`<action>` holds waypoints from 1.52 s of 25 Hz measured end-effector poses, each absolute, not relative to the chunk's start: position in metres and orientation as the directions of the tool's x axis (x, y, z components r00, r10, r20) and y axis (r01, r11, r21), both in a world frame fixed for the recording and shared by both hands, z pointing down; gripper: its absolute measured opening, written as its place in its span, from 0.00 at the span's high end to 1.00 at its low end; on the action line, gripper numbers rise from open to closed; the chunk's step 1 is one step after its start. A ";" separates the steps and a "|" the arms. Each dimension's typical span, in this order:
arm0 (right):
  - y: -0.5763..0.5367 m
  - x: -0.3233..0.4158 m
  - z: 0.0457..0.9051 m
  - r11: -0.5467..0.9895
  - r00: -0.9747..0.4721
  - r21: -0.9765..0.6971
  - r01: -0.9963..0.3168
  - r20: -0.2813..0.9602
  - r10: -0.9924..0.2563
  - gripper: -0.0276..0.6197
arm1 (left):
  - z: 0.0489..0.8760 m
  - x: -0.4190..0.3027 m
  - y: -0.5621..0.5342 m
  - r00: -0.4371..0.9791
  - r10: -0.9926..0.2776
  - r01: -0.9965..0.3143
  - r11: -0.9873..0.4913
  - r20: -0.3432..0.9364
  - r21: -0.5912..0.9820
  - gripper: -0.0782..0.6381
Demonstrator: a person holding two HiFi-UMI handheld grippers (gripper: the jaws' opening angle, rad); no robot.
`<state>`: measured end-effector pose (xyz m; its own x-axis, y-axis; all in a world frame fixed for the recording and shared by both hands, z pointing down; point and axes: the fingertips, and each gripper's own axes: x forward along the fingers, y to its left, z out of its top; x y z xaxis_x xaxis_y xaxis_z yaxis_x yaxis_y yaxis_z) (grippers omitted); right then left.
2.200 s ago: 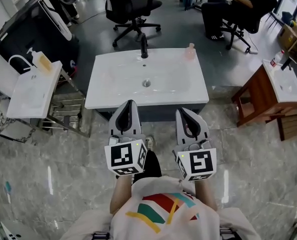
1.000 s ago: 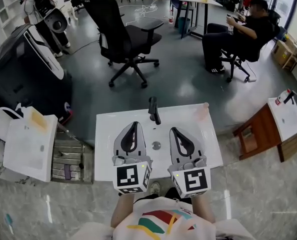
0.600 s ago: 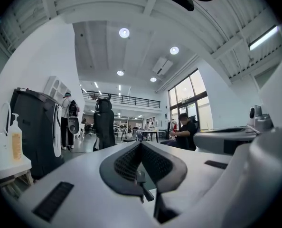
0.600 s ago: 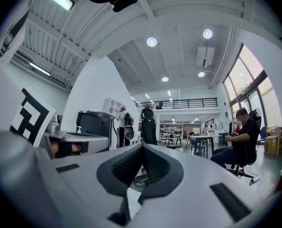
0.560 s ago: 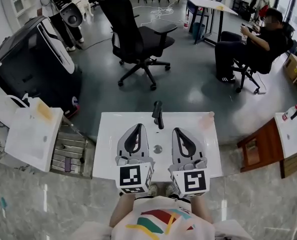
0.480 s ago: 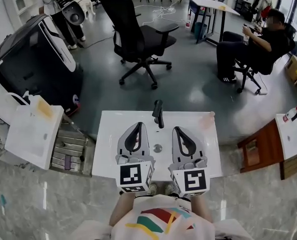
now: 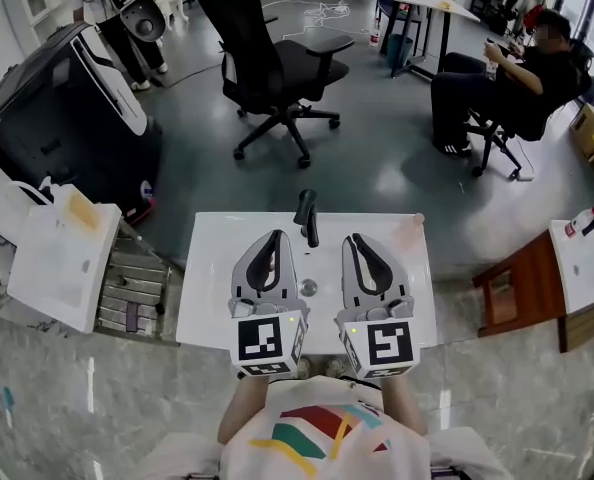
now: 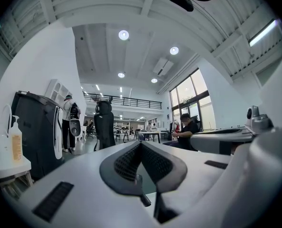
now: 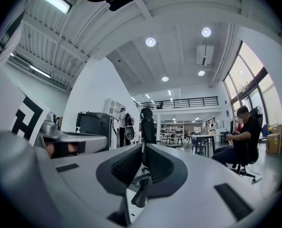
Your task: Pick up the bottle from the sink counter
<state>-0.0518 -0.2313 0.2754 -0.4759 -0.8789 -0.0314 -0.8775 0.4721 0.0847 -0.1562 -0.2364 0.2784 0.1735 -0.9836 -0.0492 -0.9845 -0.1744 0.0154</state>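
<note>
A small pale pink bottle point(image 7: 409, 230) stands at the far right corner of the white sink counter point(image 7: 212, 288), right of the black faucet point(image 7: 305, 216). Both grippers hover side by side over the basin, pointing away from me. My left gripper point(image 7: 274, 235) is shut and holds nothing. So is my right gripper point(image 7: 354, 238), with the bottle a little ahead of it and to its right. In the left gripper view point(image 8: 141, 144) and the right gripper view point(image 9: 143, 146) the pads meet, and neither view shows the bottle.
A second small white sink point(image 7: 47, 268) with a soap dispenser point(image 7: 77, 211) stands to the left. Beyond the counter are a black office chair point(image 7: 267, 63) and a seated person point(image 7: 497, 78). A wooden stand point(image 7: 507, 293) with another basin is at the right.
Earlier both grippers hung in front of the counter's near edge; now they reach over the basin. The head view has tilted up toward the room. Both stay shut.
</note>
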 end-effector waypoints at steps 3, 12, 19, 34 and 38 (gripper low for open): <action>-0.239 -0.047 0.275 0.482 -0.486 0.097 -0.871 -0.028 -0.873 0.78 | 0.280 -0.149 -0.240 0.183 -0.982 -0.983 -0.183 -0.046 0.013 0.87; -0.279 0.007 0.291 0.402 -0.401 0.071 -0.913 0.021 -0.916 0.46 | 0.298 -0.120 -0.248 0.222 -0.975 -0.975 -0.222 -0.002 0.007 0.87; -0.322 0.061 0.333 0.315 -0.296 0.167 -0.934 0.129 -0.946 0.40 | 0.313 -0.102 -0.258 0.229 -0.973 -0.973 -0.230 0.038 -0.006 0.87; -0.394 0.155 0.446 0.229 -0.199 0.051 -0.972 0.341 -0.919 0.38 | 0.339 -0.065 -0.299 0.234 -0.969 -0.972 -0.235 0.073 -0.010 0.87; -0.408 0.163 0.481 0.225 -0.197 0.025 -0.974 0.399 -0.896 0.38 | 0.352 -0.057 -0.308 0.233 -0.967 -0.972 -0.235 0.098 -0.010 0.87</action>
